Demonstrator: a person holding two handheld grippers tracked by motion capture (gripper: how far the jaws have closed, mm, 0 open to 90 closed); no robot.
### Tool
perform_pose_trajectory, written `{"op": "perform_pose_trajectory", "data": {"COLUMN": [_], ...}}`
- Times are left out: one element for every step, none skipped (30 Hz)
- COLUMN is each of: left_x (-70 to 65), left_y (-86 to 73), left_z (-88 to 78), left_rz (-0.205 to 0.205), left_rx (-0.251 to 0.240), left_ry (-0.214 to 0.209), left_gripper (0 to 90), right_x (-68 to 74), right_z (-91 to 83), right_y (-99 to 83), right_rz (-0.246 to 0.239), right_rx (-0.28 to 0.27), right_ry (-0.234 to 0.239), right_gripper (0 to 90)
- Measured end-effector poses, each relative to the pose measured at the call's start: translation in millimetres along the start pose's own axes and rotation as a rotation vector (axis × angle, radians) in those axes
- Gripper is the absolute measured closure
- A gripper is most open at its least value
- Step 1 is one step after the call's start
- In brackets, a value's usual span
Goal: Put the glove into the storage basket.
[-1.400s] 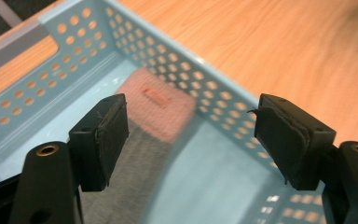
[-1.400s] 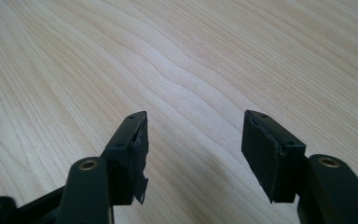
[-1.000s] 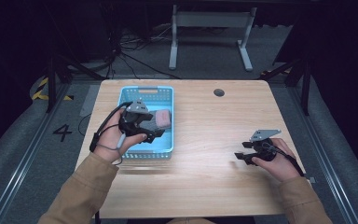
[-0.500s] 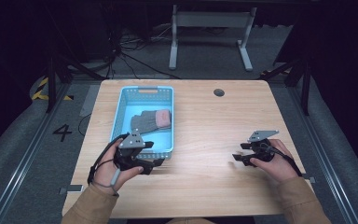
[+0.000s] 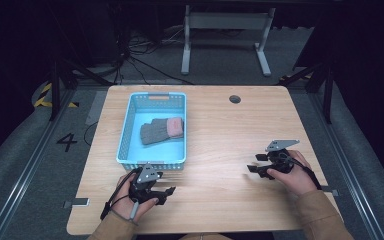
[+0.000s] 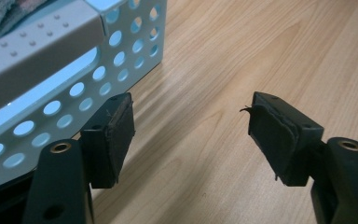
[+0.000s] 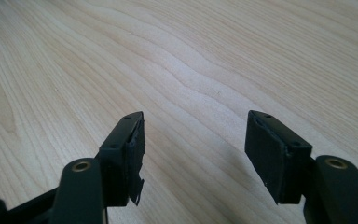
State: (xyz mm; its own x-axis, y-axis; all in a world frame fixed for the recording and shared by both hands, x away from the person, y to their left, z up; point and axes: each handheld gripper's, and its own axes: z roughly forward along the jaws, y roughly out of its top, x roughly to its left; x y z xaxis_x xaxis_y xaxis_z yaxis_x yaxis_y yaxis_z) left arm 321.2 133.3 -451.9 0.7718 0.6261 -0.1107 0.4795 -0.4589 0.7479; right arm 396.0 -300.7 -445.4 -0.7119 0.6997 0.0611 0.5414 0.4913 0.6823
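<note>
Wooden table (image 5: 215, 140): blue perforated basket (image 5: 126, 132) at left half, toward far edge; grey glove with pink cuff (image 5: 162, 130) lying inside. Left gripper (image 5: 166, 192) near front edge, just beside basket's near wall, jaws apart, empty. Right gripper (image 5: 254, 169) toward right edge, jaws apart over bare wood, empty.

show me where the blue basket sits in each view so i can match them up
High view: the blue basket sits on the table's left half, a grey and pink knit item inside, the left gripper just off its near wall.
Left gripper view: its perforated wall and corner take the upper left, beside the left jaw.
Right gripper view: bare wooden table, no basket.
Shared landmark: the basket's near right corner above pale wood.
</note>
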Motion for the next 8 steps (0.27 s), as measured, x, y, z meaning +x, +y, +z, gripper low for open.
{"op": "perform_pose_trajectory", "data": {"left_x": [-0.4,-0.5,0.3,1.3,2.2,3.2,3.6,4.2], "left_y": [-0.3,-0.4,-0.3,-0.3,-0.5,-0.6,-1.2,-1.6], "left_z": [1.6,2.3,2.1,1.5,1.3,0.9,1.2,1.5], "left_rz": [-0.001,-0.004,-0.009,-0.015,-0.026,-0.026,-0.031,-0.029], "left_rx": [0.011,0.016,0.016,0.013,0.007,0.009,0.014,0.02], "left_ry": [-0.005,-0.006,-0.007,-0.011,-0.015,-0.018,-0.015,-0.011], "left_gripper": [33.5,33.4,33.2,32.9,32.5,32.0,31.9,31.8], "right_x": [0.5,0.7,0.7,0.7,0.7,0.5,0.2,-0.3], "right_z": [0.5,0.7,0.8,0.8,0.8,0.9,1.0,1.4], "right_y": [-0.1,-0.1,-0.2,-0.3,-0.6,-0.9,-1.1,-1.3], "right_rz": [0.005,0.004,0.002,-0.001,-0.002,-0.001,0.0,0.0], "right_rx": [0.0,0.001,0.002,0.001,-0.001,-0.002,-0.001,0.0], "right_ry": [-0.001,-0.006,-0.011,-0.016,-0.02,-0.022,-0.024,-0.03], "right_gripper": [38.3,38.3,38.3,38.3,38.3,38.3,38.3,38.3]}}
